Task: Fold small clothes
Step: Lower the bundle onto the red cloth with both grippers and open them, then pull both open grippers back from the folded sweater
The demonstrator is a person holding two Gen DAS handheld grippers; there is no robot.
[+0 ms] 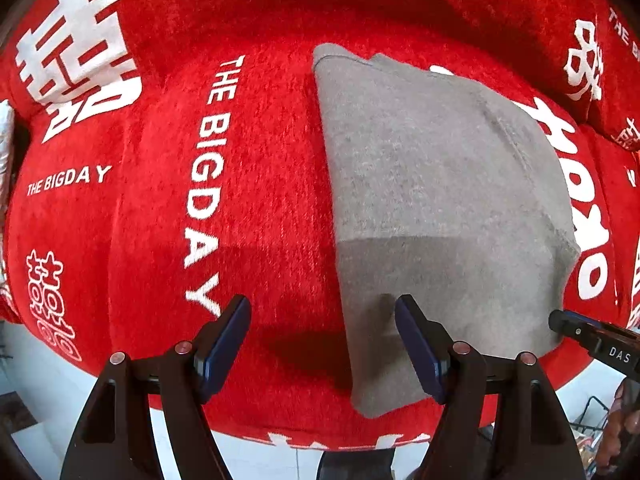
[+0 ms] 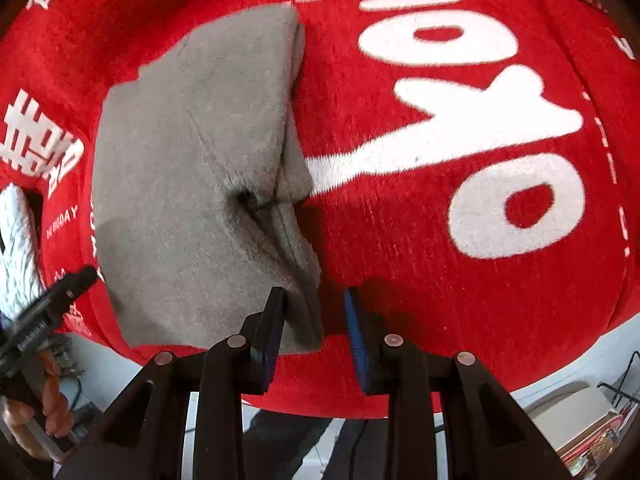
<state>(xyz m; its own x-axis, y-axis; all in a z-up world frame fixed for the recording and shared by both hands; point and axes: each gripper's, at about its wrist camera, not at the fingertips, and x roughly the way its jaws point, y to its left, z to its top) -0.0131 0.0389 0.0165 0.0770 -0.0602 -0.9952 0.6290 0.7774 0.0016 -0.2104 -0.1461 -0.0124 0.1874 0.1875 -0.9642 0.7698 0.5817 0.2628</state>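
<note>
Straddling the near right edge of the grey garment (image 2: 192, 168), the right gripper (image 2: 314, 320) has its jaws spread, the bunched hem lying between them but not pinched. The left gripper (image 1: 322, 332), also spread wide, hovers over the garment's near left corner, one finger above cloth, the other above the red blanket (image 1: 248, 200). The garment lies flat, partly folded, its long axis running away from both grippers. Nothing blocks either approach; white lettering (image 2: 472, 120) and blanket folds lie beyond.

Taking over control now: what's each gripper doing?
Left gripper: open, holding nothing, over the grey garment's near left edge.
Right gripper: open, straddling its near right edge, not clamped.
</note>
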